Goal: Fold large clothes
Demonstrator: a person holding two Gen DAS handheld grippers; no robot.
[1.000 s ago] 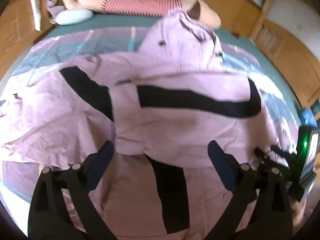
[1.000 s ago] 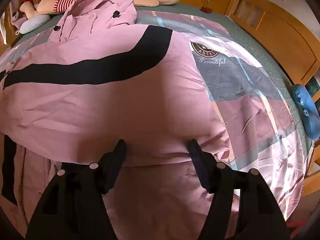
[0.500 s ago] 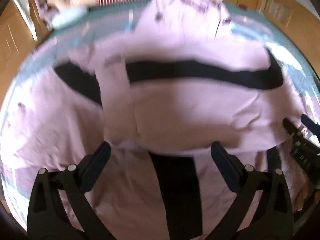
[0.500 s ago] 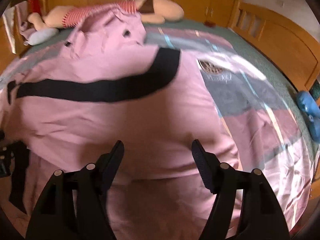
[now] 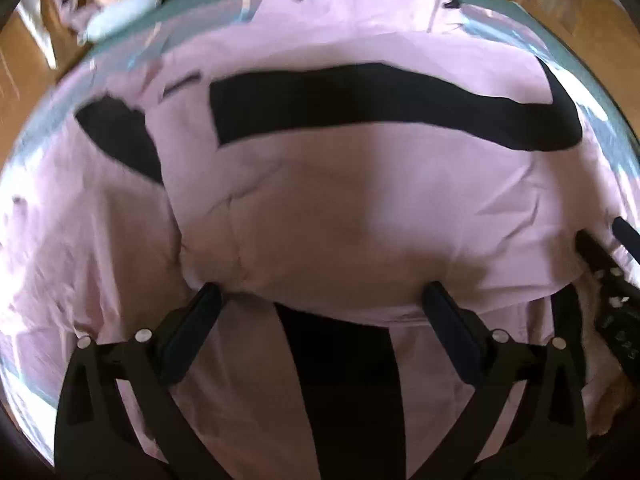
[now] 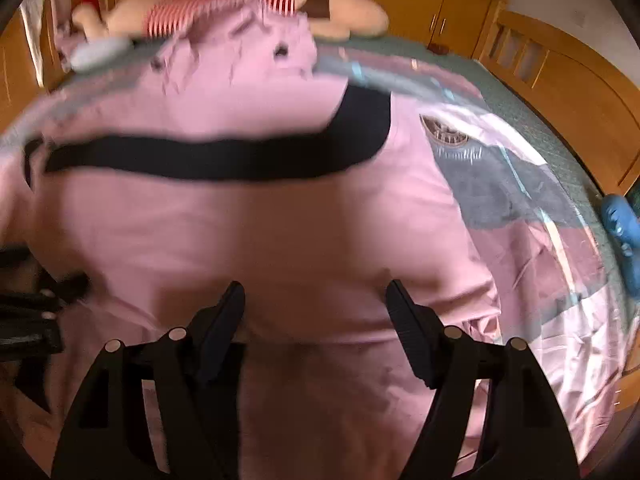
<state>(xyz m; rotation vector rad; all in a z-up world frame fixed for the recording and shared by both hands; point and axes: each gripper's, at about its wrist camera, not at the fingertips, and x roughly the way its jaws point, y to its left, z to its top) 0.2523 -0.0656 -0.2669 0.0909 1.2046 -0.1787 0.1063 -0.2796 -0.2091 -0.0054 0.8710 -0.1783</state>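
Garment: a large pink coat (image 5: 320, 208) with broad black bands, spread across the bed and covering most of it; collar and buttons lie at the far end, toward the headboard.
Fold so far: an upper layer is doubled over the lower part, its rounded near edge running crosswise just in front of both tools (I judge one fold is made and the next not begun).
Left gripper (image 5: 320, 300): jaws spread wide, nothing between them; its fingertips (image 5: 208, 292) sit at the folded edge, on the coat's left half, likely placed to take that edge.
Right gripper (image 6: 316, 292): jaws likewise wide apart and empty, poised over the same edge on the coat's right half.
Why paired: a hand at either side keeps a wide, limp cloth level when lifted (one grip alone would let it sag).
Surface: bed with a patchwork sheet (image 6: 540, 264) of pink, grey and pale blue, soft and creased, over a green cover.
Far end: a long plush toy (image 6: 248, 8) in a red-striped shirt, lying across the head of the bed.
Room: wooden cupboards (image 6: 420, 4) and a wooden bed frame; a blue soft toy (image 6: 620, 220) at the right edge.
Picture quality: both views blurred, so fine seams cannot be read.
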